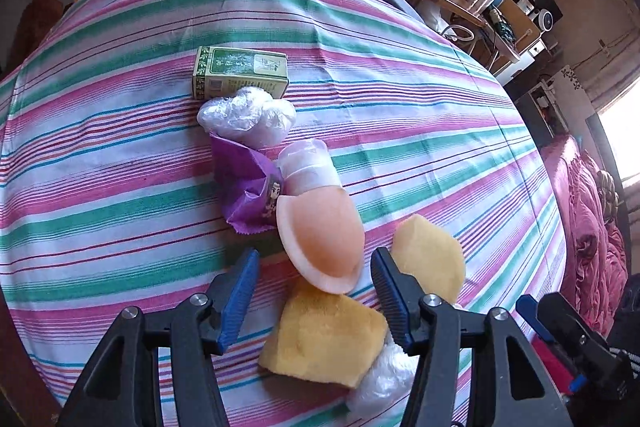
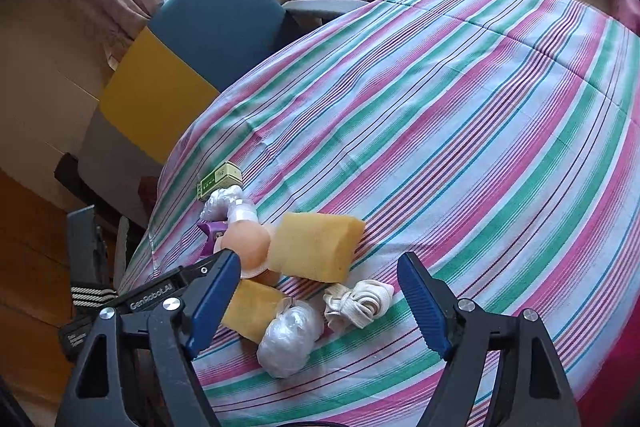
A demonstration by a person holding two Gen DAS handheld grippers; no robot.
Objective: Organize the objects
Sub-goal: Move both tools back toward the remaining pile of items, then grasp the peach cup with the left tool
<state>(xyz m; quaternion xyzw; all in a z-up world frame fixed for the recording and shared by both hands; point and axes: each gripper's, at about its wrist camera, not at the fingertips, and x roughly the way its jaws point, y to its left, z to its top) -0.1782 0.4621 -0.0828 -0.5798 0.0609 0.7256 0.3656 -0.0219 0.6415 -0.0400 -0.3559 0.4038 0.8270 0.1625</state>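
"GenRobot.AI" is printed in white on the black body of the left gripper [image 2: 176, 291], seen from the right wrist. The green box [image 1: 240, 71] carries print too small to read.

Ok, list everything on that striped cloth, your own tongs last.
box: one, green, far end of the row
plastic-wrap bundles: two, clear white, one by the box, one nearest
packet: one, purple, mid-row
cup: one, translucent pink, lying beside the packet
pad: one, peach, domed
sponges: two, yellow, near end
rolled cloth: one, cream, right of the pile
tablecloth: one, striped
left tongs: open, over the pad
right tongs: open, empty
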